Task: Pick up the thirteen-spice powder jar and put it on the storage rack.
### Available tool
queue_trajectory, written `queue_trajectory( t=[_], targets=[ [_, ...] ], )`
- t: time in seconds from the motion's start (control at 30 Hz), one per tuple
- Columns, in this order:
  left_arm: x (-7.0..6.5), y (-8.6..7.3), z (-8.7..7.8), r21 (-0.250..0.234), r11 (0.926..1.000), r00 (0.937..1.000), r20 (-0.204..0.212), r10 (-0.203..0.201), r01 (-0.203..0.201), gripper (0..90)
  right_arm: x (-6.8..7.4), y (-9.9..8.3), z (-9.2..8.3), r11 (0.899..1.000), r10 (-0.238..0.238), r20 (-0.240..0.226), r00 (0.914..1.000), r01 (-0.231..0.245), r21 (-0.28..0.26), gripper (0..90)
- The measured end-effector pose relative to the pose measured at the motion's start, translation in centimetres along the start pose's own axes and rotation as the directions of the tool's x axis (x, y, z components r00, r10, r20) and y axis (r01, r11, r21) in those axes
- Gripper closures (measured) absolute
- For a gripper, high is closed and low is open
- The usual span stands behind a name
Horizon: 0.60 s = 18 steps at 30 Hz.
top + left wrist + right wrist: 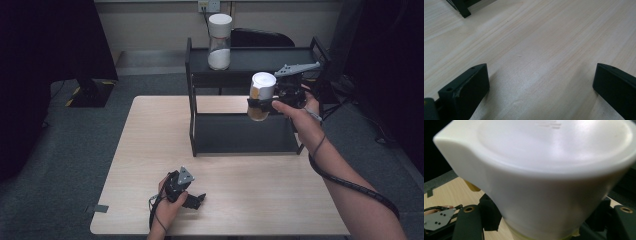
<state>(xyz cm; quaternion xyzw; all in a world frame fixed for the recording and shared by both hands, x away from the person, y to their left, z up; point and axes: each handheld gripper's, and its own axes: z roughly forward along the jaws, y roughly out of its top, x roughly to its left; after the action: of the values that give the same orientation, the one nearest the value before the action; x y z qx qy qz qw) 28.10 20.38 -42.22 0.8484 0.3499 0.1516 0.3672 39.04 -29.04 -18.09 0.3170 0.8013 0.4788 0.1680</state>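
The white-lidded jar (pixel 261 95), holding something yellowish-brown in its lower part, hangs in the air in front of the black two-tier shelf (pixel 245 132), roughly level with the shelf's upper board and just ahead of its right half. The right gripper (pixel 260 104) is clamped around the jar's body below the lid, jaws pressed against both sides; in the right gripper view the wide white lid (pixel 554 165) rises close before the camera, with the two black jaws flanking the jar beneath it and a rim of yellow showing at the bottom edge. A second jar (pixel 219 42), also white-lidded and holding white contents, stands upright on the left part of the shelf's top board, well apart from the held one. The left gripper (pixel 195 200) rests low over the near edge of the light wooden table (pixel 150 150), toward its left, with the hand wrapped around its body; in the left gripper view its jaws stand wide apart with nothing but bare table (pixel 536 50) between them, and a foot of the shelf (pixel 461 8) sits in the top left corner.
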Motion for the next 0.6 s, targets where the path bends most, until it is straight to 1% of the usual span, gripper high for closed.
queue_trajectory(
  t=[0.07,0.17,0.23,0.33,0.53,0.6],
  targets=[
    [0.0,0.0,0.0,-0.001,1.0,1.0,0.001,-0.002,0.002,0.0,-0.2,0.5,-0.3,1.0,0.007,0.002,1.0,-0.007,-0.003,29.7],
    [0.0,0.0,0.0,-0.001,1.0,1.0,0.001,-0.001,0.001,0.0,-0.3,1.4,-0.6,1.0,0.003,0.01,0.9999,-0.003,-0.003,29.7],
    [0.0,0.0,0.0,-0.001,1.0,1.0,0.001,-0.001,0.001,0.0,-0.4,2.0,-0.9,1.0,0.007,0.018,0.9998,-0.007,0.005,29.7],
    [0.0,0.0,0.0,0.0,1.0,1.0,0.001,-0.001,0.001,0.0,-0.6,2.5,-1.1,1.0,0.005,0.028,0.9996,-0.005,0.005,29.7],
    [0.0,0.0,0.0,0.0,1.0,1.0,0.001,0.0,0.0,0.0,-0.9,3.8,-1.7,1.0,0.016,0.046,0.9988,-0.016,-0.003,29.8],
    [0.0,0.0,0.0,0.0,1.0,1.0,0.001,0.0,0.0,0.0,-0.9,4.4,-1.8,1.0,0.009,0.055,0.9985,-0.009,0.003,29.8]
  ],
)
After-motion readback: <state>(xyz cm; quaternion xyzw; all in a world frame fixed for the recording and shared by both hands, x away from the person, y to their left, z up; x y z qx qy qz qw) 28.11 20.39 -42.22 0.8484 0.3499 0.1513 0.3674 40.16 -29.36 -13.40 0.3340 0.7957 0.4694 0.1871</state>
